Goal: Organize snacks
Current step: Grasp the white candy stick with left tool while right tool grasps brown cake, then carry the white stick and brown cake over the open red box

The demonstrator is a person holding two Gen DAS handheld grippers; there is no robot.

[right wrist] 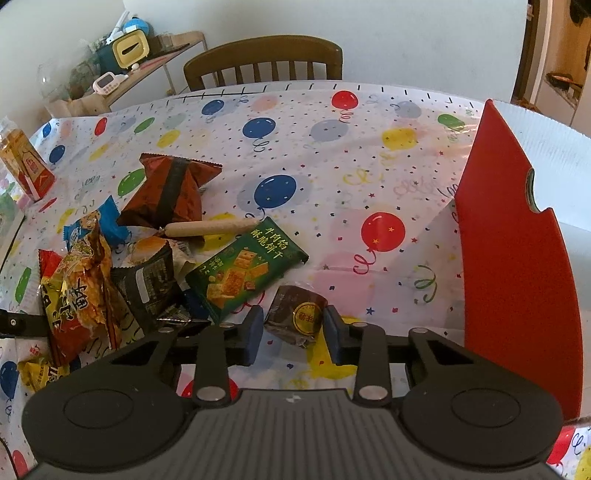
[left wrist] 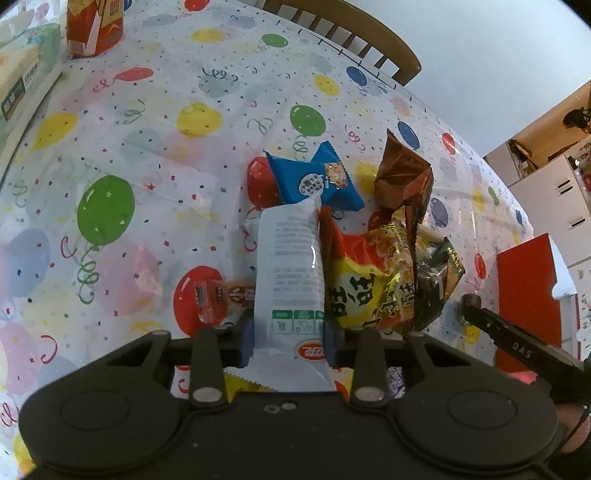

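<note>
My left gripper (left wrist: 290, 338) is shut on a white snack packet (left wrist: 290, 266), held upright above the balloon-print tablecloth (left wrist: 147, 147). Beyond it lie a blue packet (left wrist: 314, 177), a brown bag (left wrist: 404, 177), a red-and-yellow bag (left wrist: 365, 280) and a small orange candy (left wrist: 221, 297). My right gripper (right wrist: 293, 328) is closed around a small dark brown wrapped cake (right wrist: 297, 317). Near it lie a green cracker packet (right wrist: 245, 267), a sausage stick (right wrist: 210, 227), a brown bag (right wrist: 173, 188) and a red-and-yellow bag (right wrist: 79, 291). The right gripper's finger (left wrist: 517, 339) shows in the left wrist view.
A red box (right wrist: 517, 280) stands at the right, also in the left wrist view (left wrist: 524, 295). A drink carton (left wrist: 94, 26) and a tissue box (left wrist: 26, 70) stand far left. A wooden chair (right wrist: 262, 61) is behind the table.
</note>
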